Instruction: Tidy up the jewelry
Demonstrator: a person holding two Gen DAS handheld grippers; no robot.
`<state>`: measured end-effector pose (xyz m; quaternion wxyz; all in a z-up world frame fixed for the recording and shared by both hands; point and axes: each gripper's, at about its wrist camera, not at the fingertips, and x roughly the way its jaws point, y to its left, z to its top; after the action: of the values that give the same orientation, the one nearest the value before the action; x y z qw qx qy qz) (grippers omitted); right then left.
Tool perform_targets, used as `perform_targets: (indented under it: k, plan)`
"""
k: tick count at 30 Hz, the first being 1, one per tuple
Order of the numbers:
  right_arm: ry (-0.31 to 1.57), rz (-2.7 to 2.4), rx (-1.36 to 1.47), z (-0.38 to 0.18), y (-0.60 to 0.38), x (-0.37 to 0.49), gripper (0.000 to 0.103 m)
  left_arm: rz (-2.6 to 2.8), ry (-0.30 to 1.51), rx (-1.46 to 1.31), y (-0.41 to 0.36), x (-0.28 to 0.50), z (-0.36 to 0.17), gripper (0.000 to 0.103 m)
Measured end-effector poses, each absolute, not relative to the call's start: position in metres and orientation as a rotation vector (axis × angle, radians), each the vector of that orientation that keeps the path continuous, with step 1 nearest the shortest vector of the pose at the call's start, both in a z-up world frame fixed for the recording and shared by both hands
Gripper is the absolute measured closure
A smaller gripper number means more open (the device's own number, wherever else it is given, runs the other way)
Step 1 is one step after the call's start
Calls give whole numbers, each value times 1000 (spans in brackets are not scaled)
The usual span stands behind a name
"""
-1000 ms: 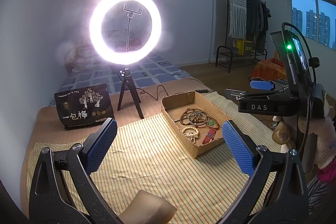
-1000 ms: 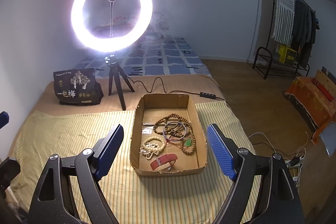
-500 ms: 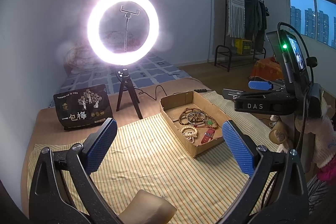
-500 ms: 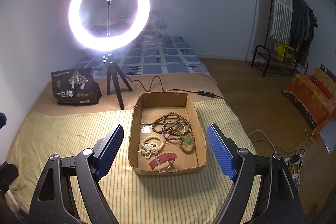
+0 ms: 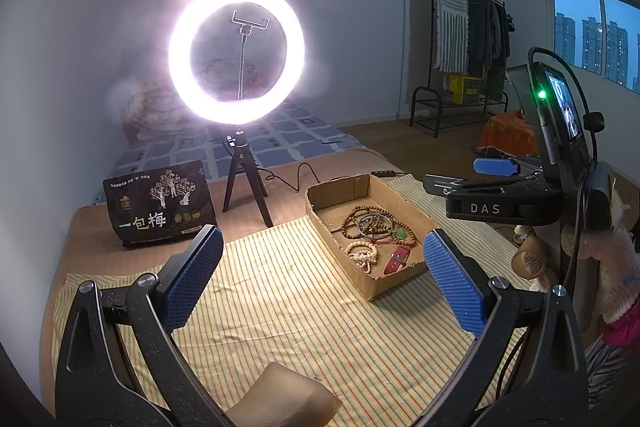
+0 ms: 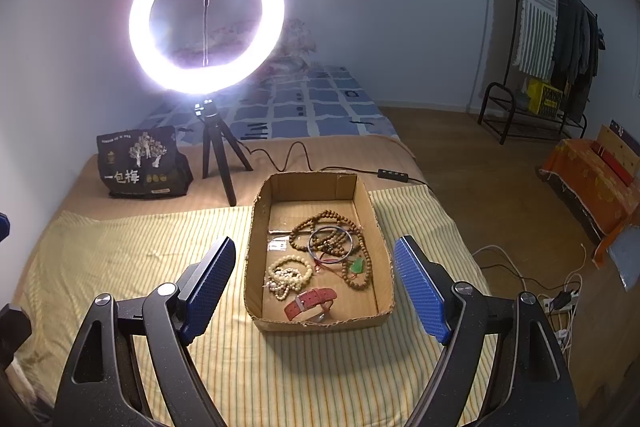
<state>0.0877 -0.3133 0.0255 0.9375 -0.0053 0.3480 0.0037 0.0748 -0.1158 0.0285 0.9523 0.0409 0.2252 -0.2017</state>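
Cardboard box (image 6: pixel 384 251) of jewelry (image 6: pixel 320 259) on striped cloth (image 6: pixel 120 259) over the bed, left hand-held gripper (image 5: pixel 320 279) released above cloth, right hand-held gripper (image 6: pixel 316 283) released, empty, hovering before box, ring light (image 6: pixel 206 17) behind

left gripper (image 5: pixel 322 277): jaws spread wide, nothing between the blue pads, tilted gently downward, short of the cardboard tray (image 5: pixel 394 287) and to its left | right gripper (image 6: pixel 314 285): jaws wide apart, empty, pitched more steeply down, fingers straddling the tray's near end from above, touching nothing; seen side-on right of the tray in the left view
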Motion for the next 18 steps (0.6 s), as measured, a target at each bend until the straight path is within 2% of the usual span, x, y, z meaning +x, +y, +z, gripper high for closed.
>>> perform_targets:
  k: [18]
  plan:
    - [710, 5, -24, 23, -311, 87, 21, -389, 461, 84, -115, 74, 28, 1]
